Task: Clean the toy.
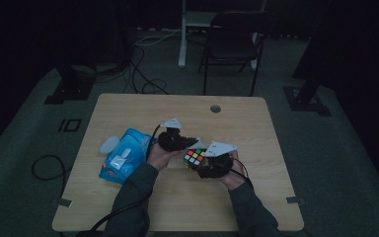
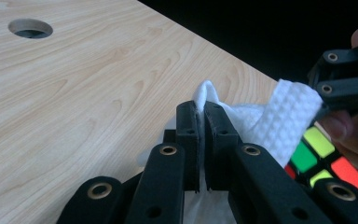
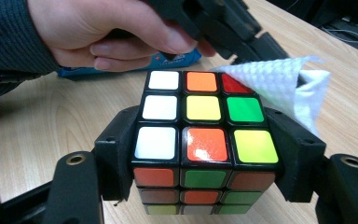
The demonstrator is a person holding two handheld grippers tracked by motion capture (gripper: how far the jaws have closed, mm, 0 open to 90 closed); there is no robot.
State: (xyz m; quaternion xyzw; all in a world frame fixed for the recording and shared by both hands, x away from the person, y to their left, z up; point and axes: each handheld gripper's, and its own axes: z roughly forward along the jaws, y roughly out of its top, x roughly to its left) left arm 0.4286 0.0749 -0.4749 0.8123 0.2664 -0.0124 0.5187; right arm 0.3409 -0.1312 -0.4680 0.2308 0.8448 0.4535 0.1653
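A scrambled puzzle cube (image 3: pixel 203 137) sits clamped between the jaws of my right gripper (image 3: pixel 205 154), its top face showing white, orange, red, yellow and green squares. In the high view the cube (image 1: pixel 194 158) is held just above the table centre by my right gripper (image 1: pixel 211 160). My left gripper (image 2: pixel 200 140) is shut on a white textured wipe (image 2: pixel 279 121), which drapes against the cube's far corner (image 2: pixel 324 158). From the right gripper view the wipe (image 3: pixel 289 88) covers the cube's far right edge. My left gripper (image 1: pixel 190 142) reaches in from the left.
A blue wipes packet (image 1: pixel 124 155) lies on the wooden table (image 1: pixel 187 207) at the left, with a pale round lid (image 1: pixel 109 144) beside it. A cable hole (image 1: pixel 215 108) is near the far edge. A dark chair (image 1: pixel 232 44) stands behind the table.
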